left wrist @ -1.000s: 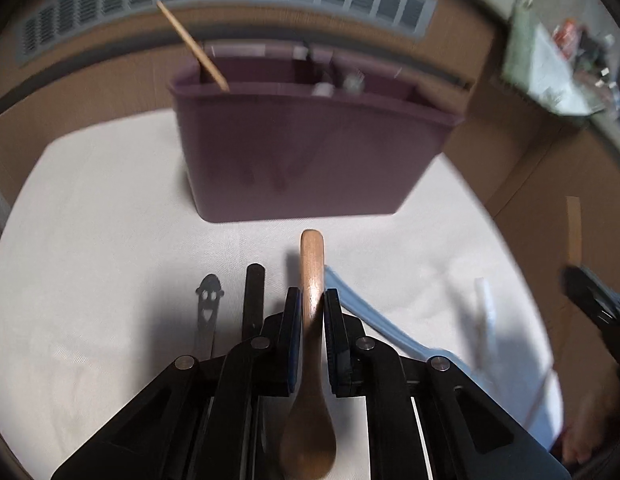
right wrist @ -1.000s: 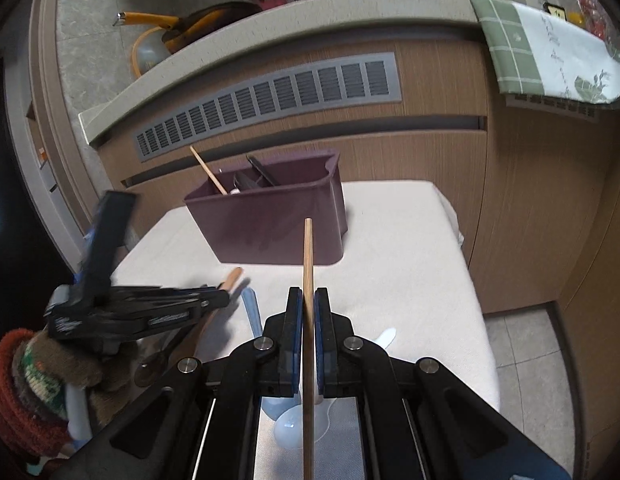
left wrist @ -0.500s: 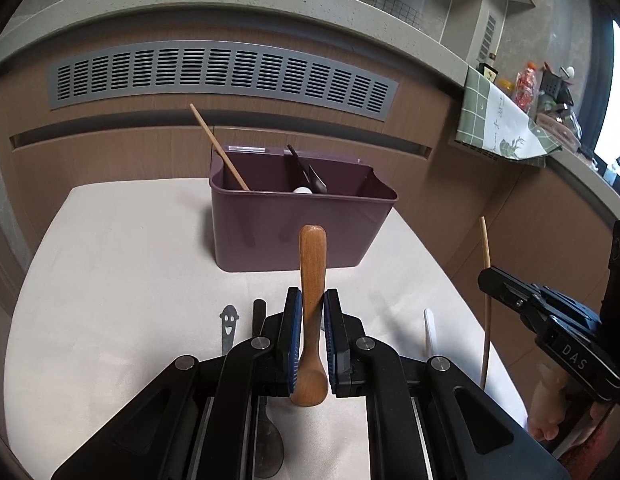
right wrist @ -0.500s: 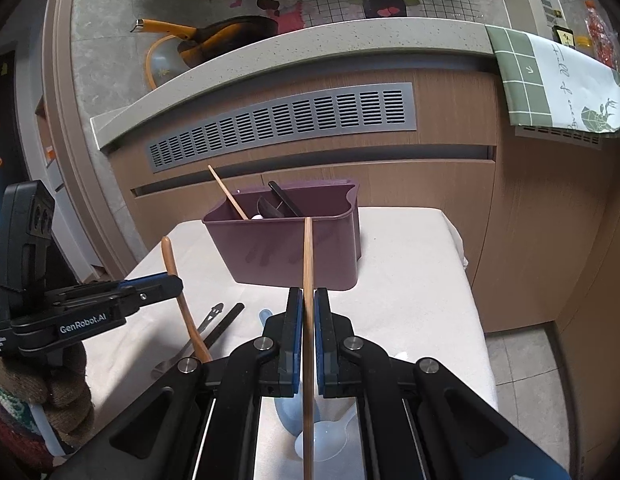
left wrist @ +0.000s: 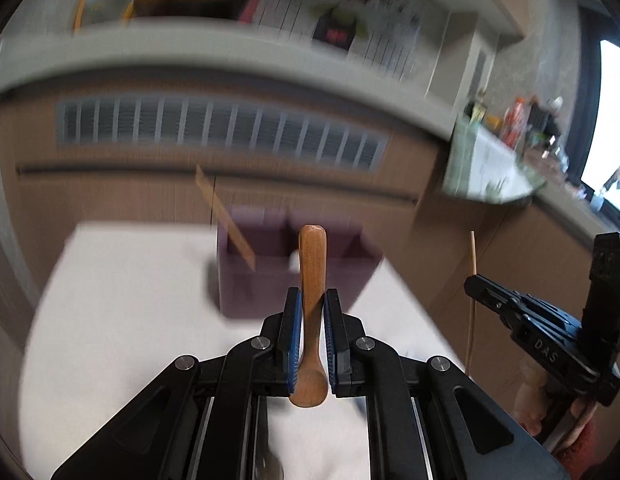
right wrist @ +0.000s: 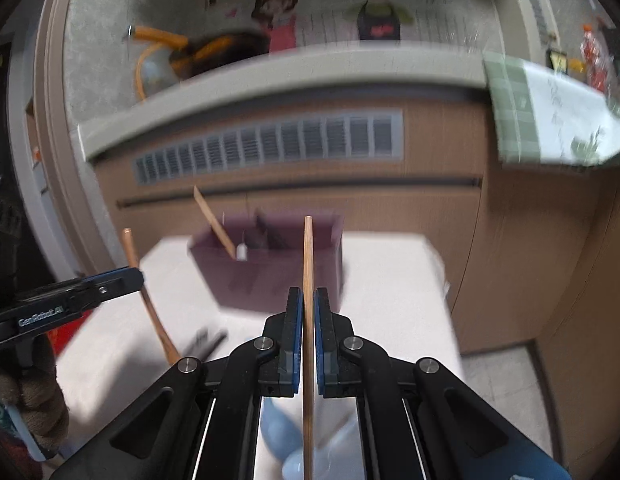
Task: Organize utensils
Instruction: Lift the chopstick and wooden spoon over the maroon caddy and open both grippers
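Left wrist view: the left gripper (left wrist: 310, 312) has its fingers clamped on the neck of a wooden spoon (left wrist: 312, 264), handle pointing up and away, bowl hanging near the camera. Straight ahead, on a white-covered bench (left wrist: 110, 300), stands a purple utensil caddy (left wrist: 266, 276). A wooden stick (left wrist: 224, 216) already leans out of its left compartment. The picture is blurred, so what else the caddy holds cannot be told here. At the right edge the right gripper (left wrist: 476, 286) appears, carried by the person's hand (left wrist: 534, 408), with a thin chopstick (left wrist: 472, 300) held upright in it.

Right wrist view: the right gripper (right wrist: 306, 312) has its fingers closed tight on that chopstick (right wrist: 307, 280), which runs upright across the middle of the frame. The caddy (right wrist: 270, 268) sits beyond it on the bench (right wrist: 390, 280), with the leaning stick (right wrist: 214, 222) and what looks like a dark utensil inside. At the left, the left gripper (right wrist: 134, 276) carries the wooden spoon (right wrist: 148, 300) above the bench. Below, a dark utensil (right wrist: 206, 342) and pale blue plastic spoons (right wrist: 286, 436) lie loose on the bench.

Progress, as a judgement: the sorting is partly done. A few pieces are in the caddy, two are in the air heading for it, and several remain on the bench.
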Motion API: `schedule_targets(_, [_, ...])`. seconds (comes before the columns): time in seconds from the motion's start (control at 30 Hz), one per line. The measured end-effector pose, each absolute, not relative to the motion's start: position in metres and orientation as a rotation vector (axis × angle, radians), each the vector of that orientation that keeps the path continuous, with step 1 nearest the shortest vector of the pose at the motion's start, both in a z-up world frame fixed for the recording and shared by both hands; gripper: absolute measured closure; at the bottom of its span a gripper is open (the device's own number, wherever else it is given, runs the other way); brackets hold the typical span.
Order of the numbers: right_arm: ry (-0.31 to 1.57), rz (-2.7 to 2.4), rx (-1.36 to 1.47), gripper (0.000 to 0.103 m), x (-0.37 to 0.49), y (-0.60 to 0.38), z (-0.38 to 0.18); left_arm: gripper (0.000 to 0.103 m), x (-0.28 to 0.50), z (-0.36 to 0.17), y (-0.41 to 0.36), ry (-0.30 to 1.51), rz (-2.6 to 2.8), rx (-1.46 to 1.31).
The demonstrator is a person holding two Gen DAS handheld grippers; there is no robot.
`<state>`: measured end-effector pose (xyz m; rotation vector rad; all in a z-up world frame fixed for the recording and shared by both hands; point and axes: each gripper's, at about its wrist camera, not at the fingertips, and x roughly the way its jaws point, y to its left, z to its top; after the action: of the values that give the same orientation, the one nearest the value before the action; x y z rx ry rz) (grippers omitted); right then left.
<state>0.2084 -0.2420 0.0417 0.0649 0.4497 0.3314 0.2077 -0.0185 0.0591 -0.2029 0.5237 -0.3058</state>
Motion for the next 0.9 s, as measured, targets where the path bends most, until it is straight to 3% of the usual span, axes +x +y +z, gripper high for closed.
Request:
schedule_targets(0.17, [0.231, 0.357, 0.089, 0.099, 0.230, -0.243, 0.136, 0.092, 0.232, 0.141, -0.008, 0.331, -0.316, -0.212])
schedule_targets(0.3, [0.069, 0.282, 0.078, 0.099, 0.263, -0.225, 0.170, 0.092, 0.268, 0.159, -0.002, 0.276, -0.286, -0.233])
schedule_targets(0.57, [0.132, 0.232, 0.088, 0.099, 0.330, -0.191, 0.132, 0.092, 0.331, 0.117, 0.001, 0.350, -0.233, -0.253])
schedule_targets(0.9, [0.242, 0.190, 0.097, 0.099, 0.373, -0.177, 0.071, 0.092, 0.357, 0.063, 0.006, 0.465, -0.227, -0.308])
